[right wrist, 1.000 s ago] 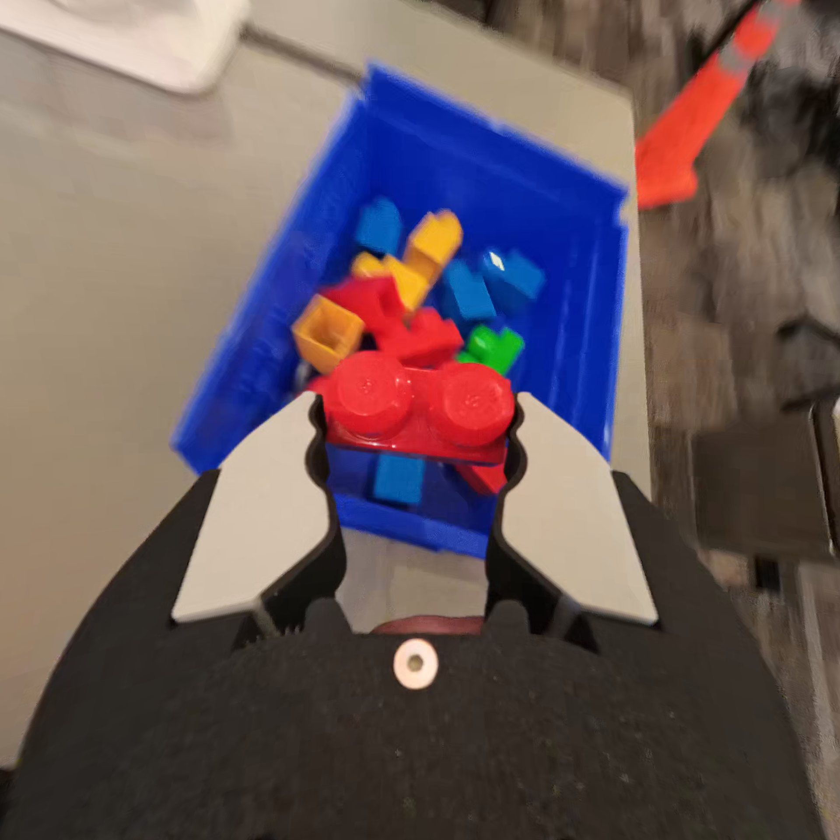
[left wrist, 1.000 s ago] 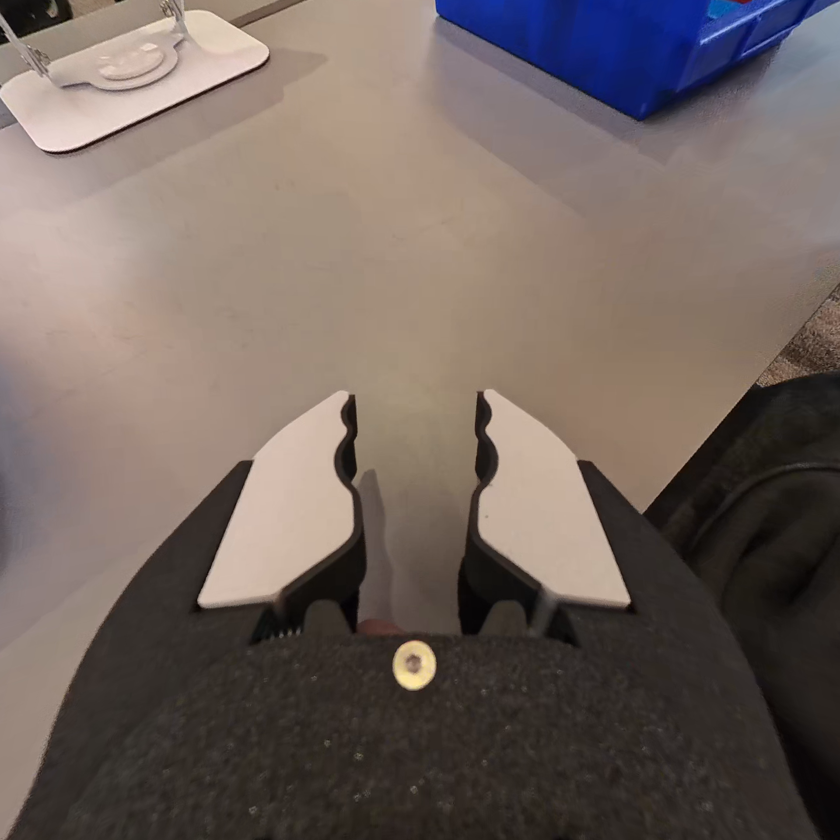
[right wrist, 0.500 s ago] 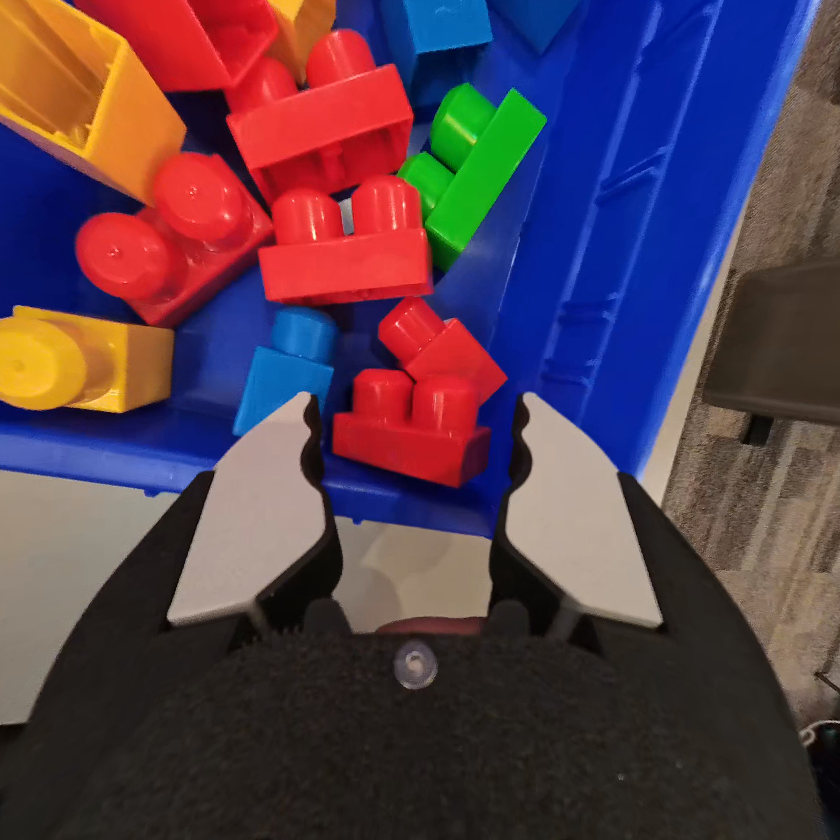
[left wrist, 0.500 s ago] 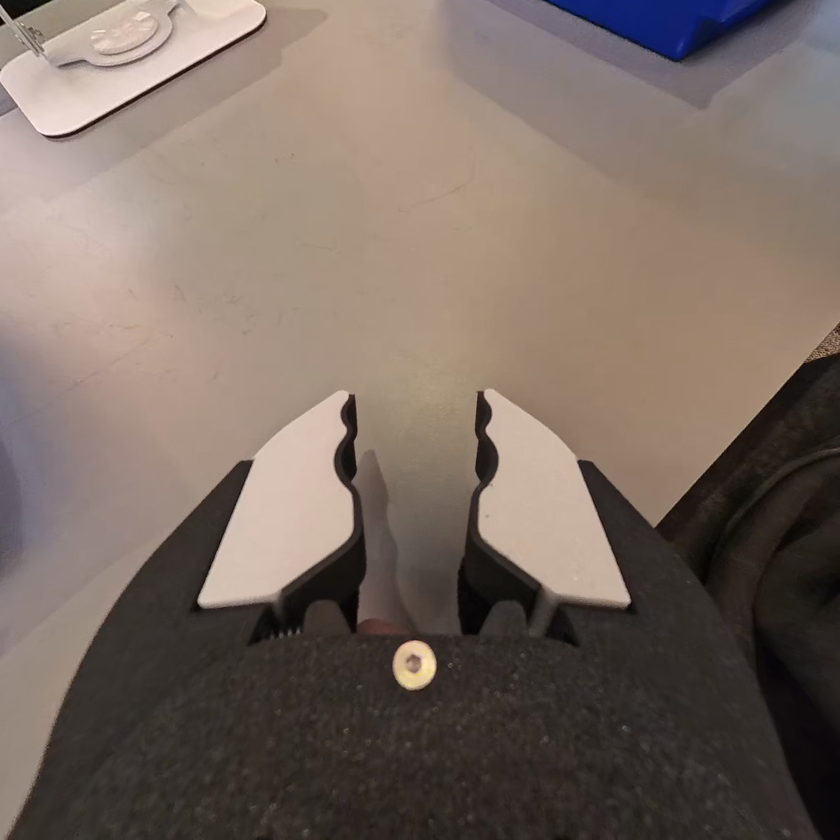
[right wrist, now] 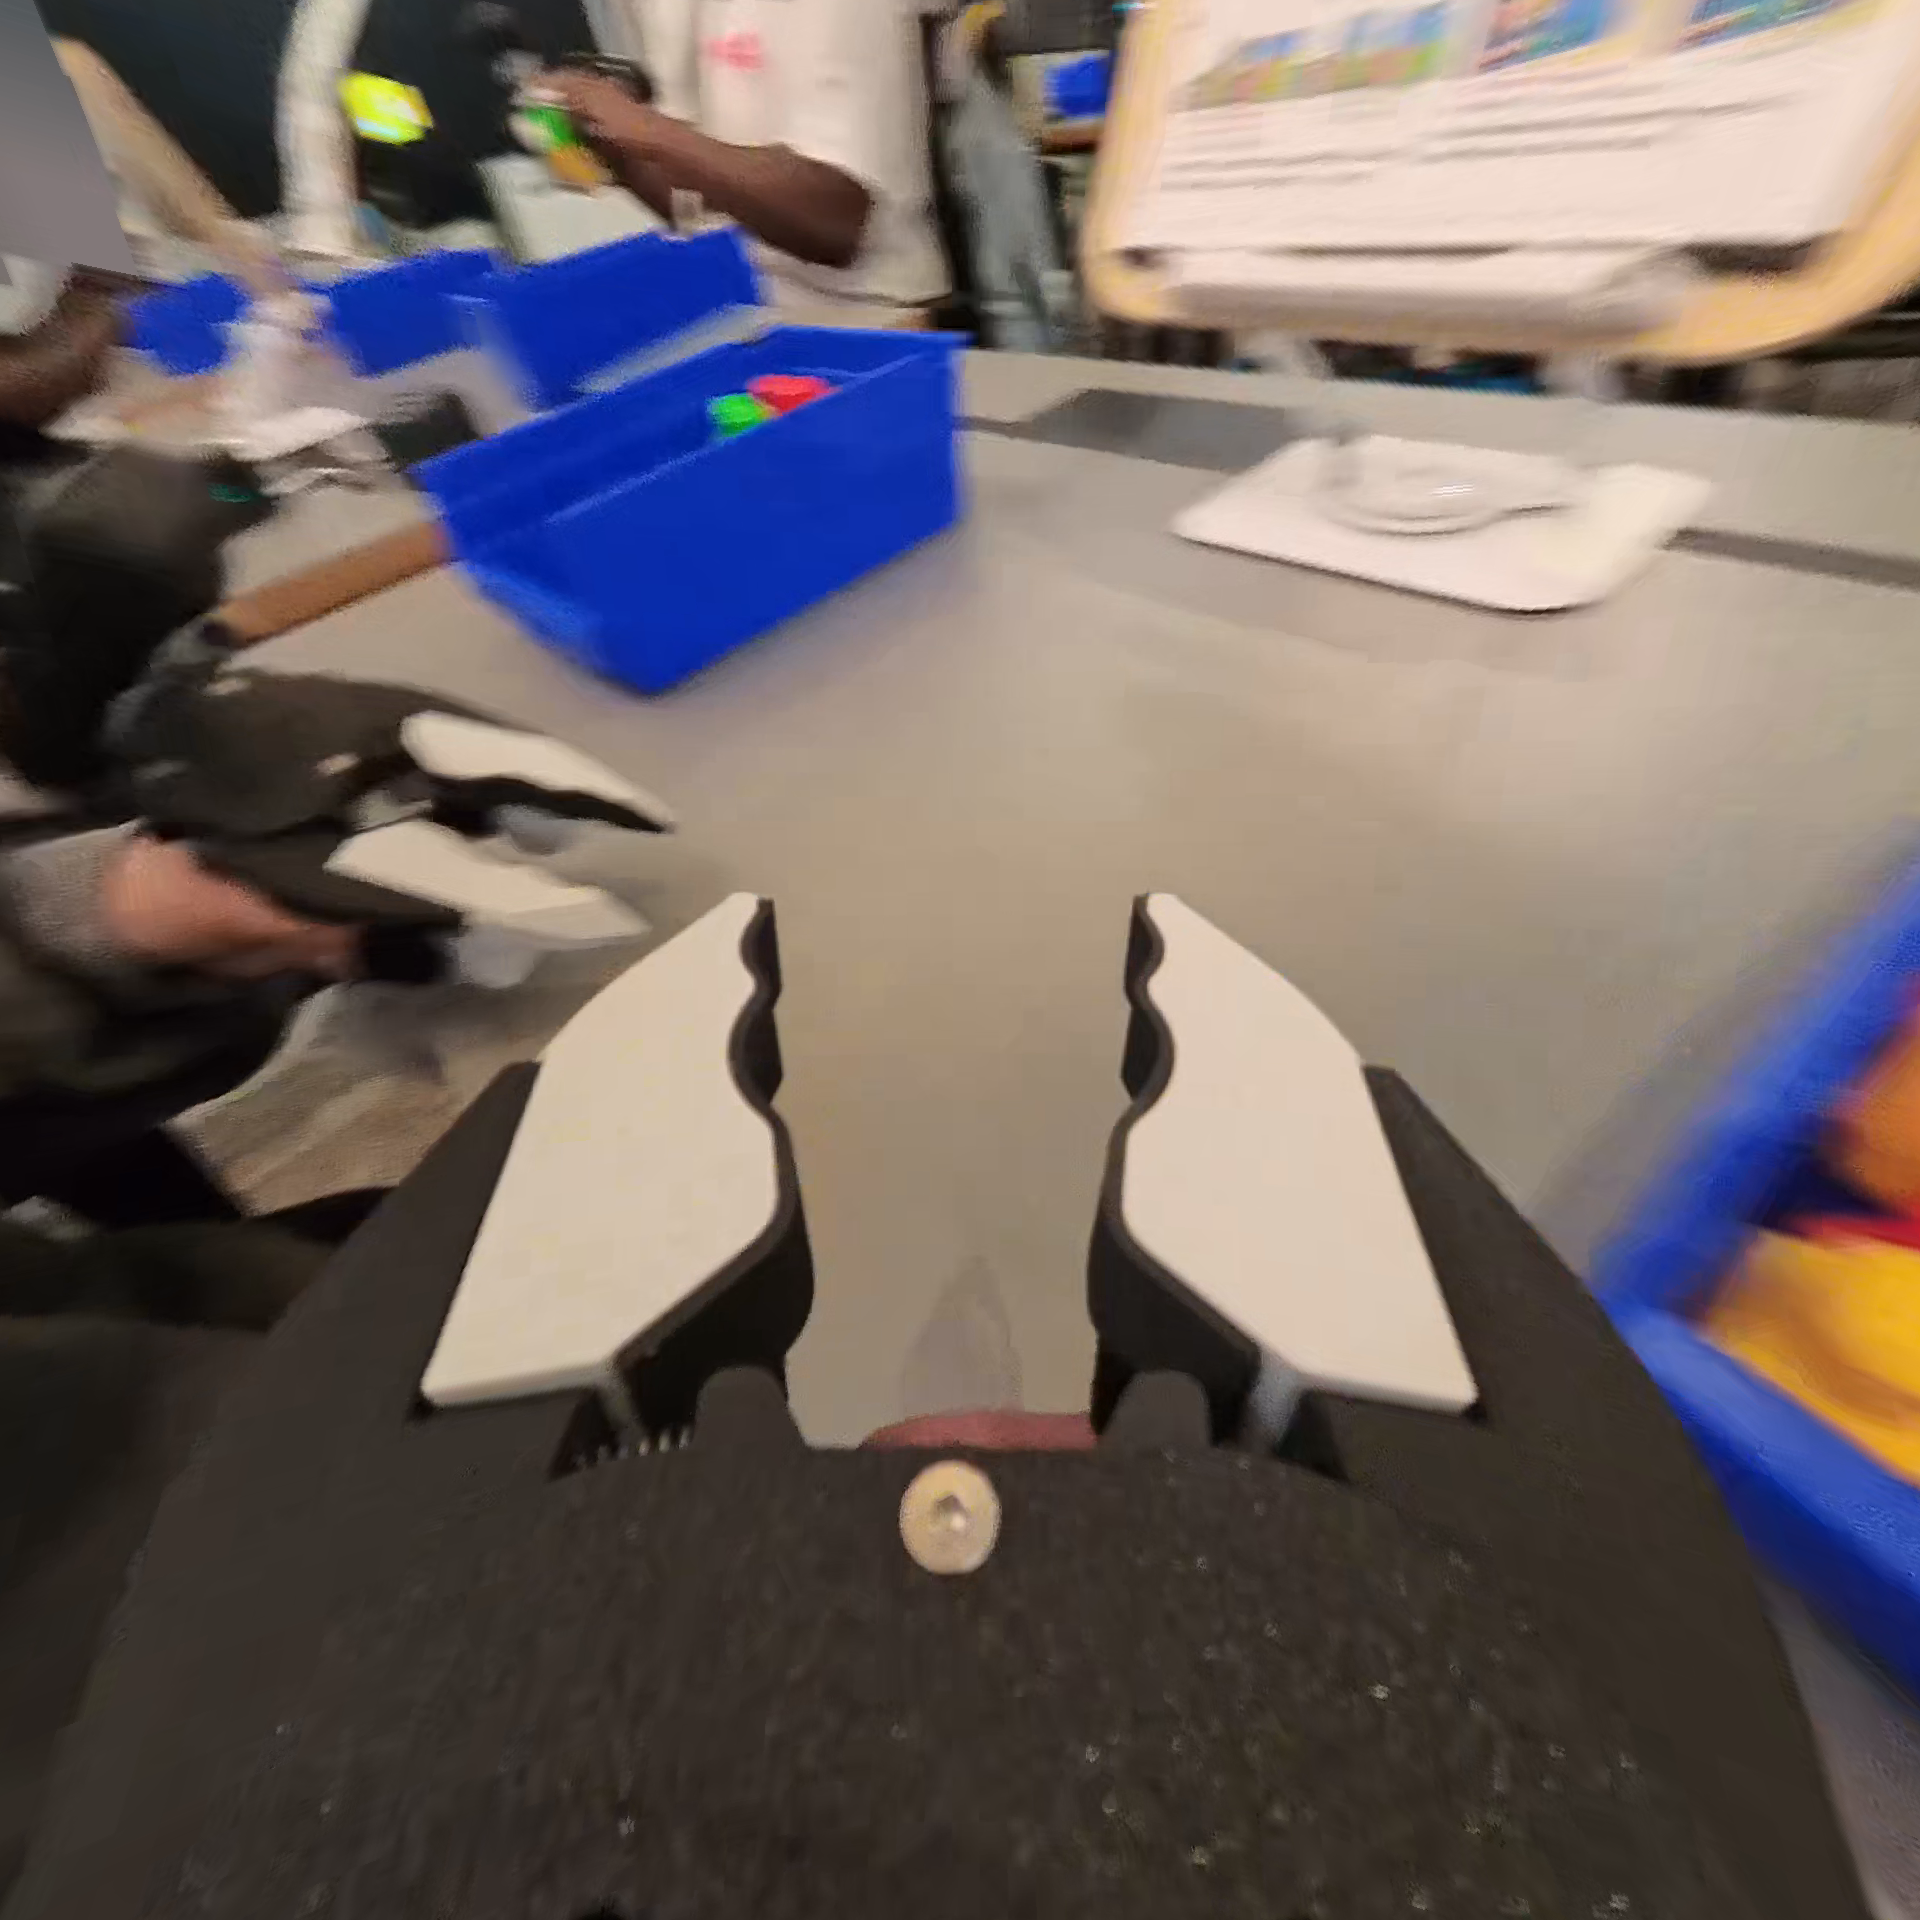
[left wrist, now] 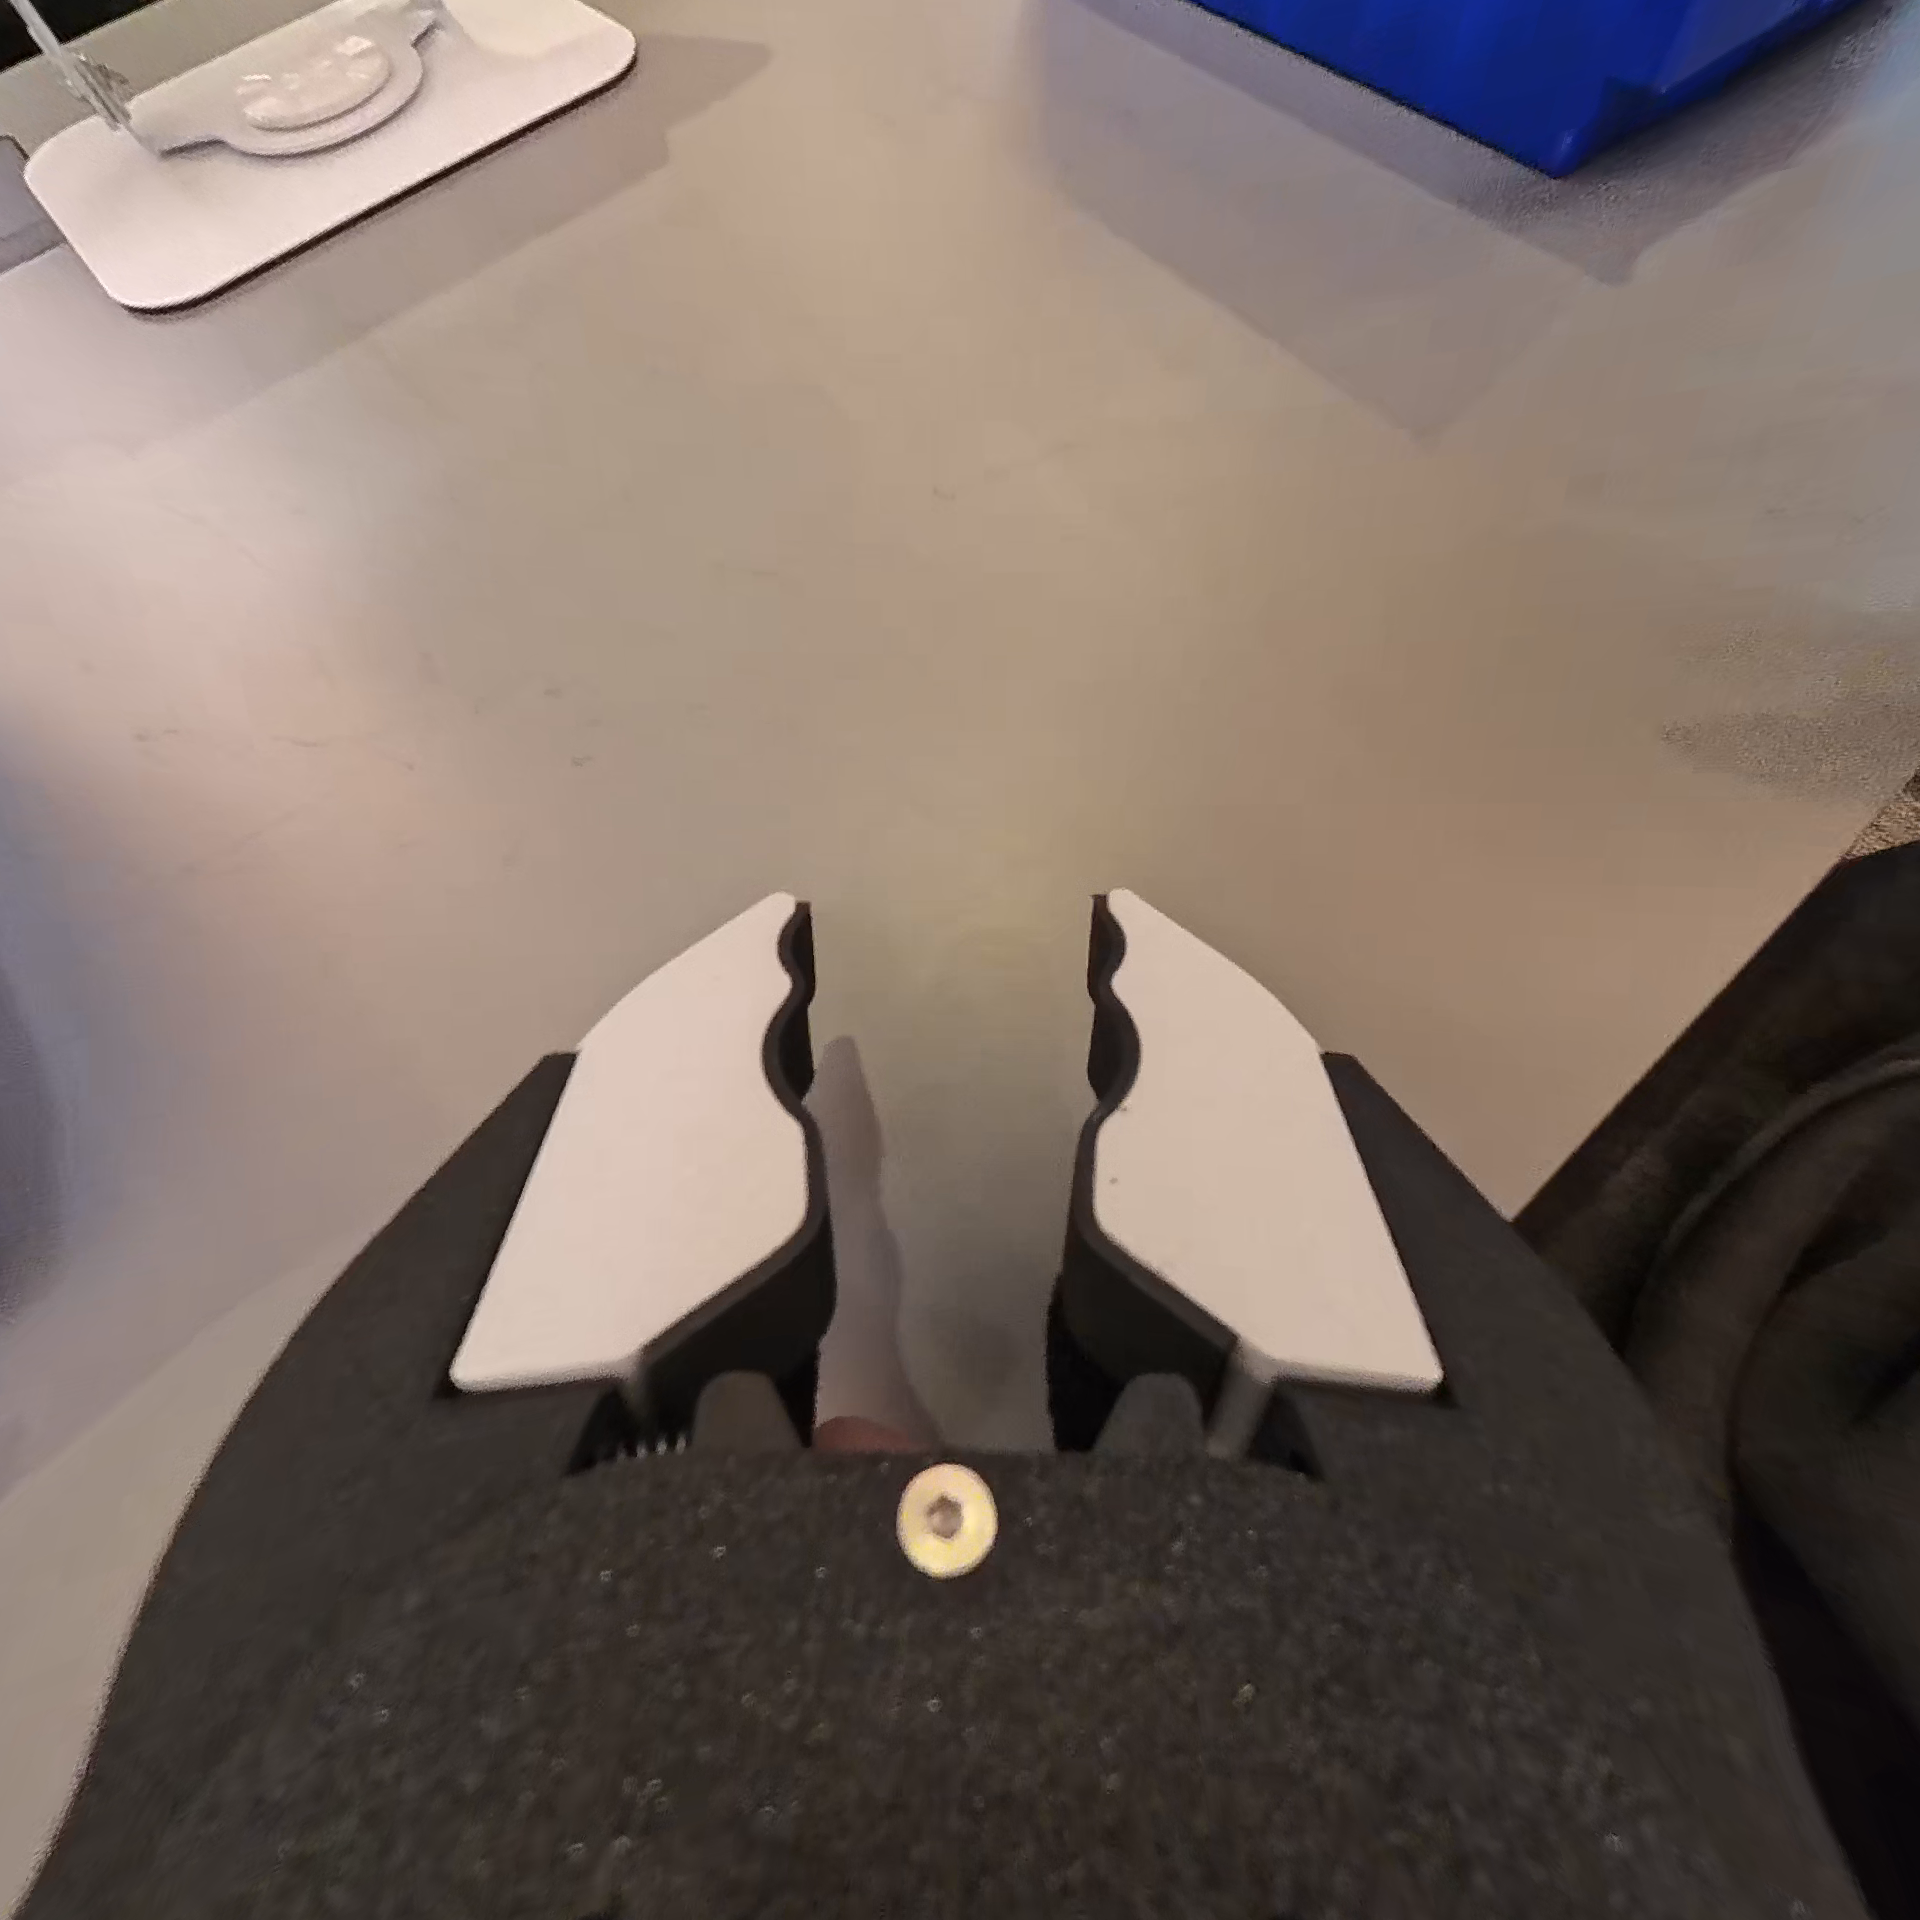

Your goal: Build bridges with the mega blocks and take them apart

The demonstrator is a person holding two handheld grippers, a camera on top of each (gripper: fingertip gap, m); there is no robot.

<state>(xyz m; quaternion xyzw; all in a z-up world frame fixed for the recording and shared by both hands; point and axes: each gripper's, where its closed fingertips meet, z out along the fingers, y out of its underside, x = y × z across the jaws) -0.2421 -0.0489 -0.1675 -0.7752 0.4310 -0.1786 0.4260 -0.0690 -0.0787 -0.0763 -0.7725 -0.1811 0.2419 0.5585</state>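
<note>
My right gripper (right wrist: 951, 914) is open and empty above the grey table (right wrist: 1143, 779). A blue bin (right wrist: 1787, 1475) shows blurred at the right edge, with yellow and red blocks (right wrist: 1860, 1299) in it. My left gripper (left wrist: 948, 904) is open and empty over bare table; it also shows at the left of the right wrist view (right wrist: 644, 871), held by a hand. The blue bin's corner (left wrist: 1558, 62) shows at the top right of the left wrist view.
A second blue bin (right wrist: 707, 520) with green and red blocks (right wrist: 769, 400) stands farther back, with more bins behind it. A white stand base (left wrist: 312, 135) sits at the far side of the table (right wrist: 1455, 520). People stand behind the table. Dark clothing (left wrist: 1766, 1247) lies at the table edge.
My right gripper held a red block, opened and left it in the blue bin, then swung away left to face across the table. My left gripper stayed open and barely moved.
</note>
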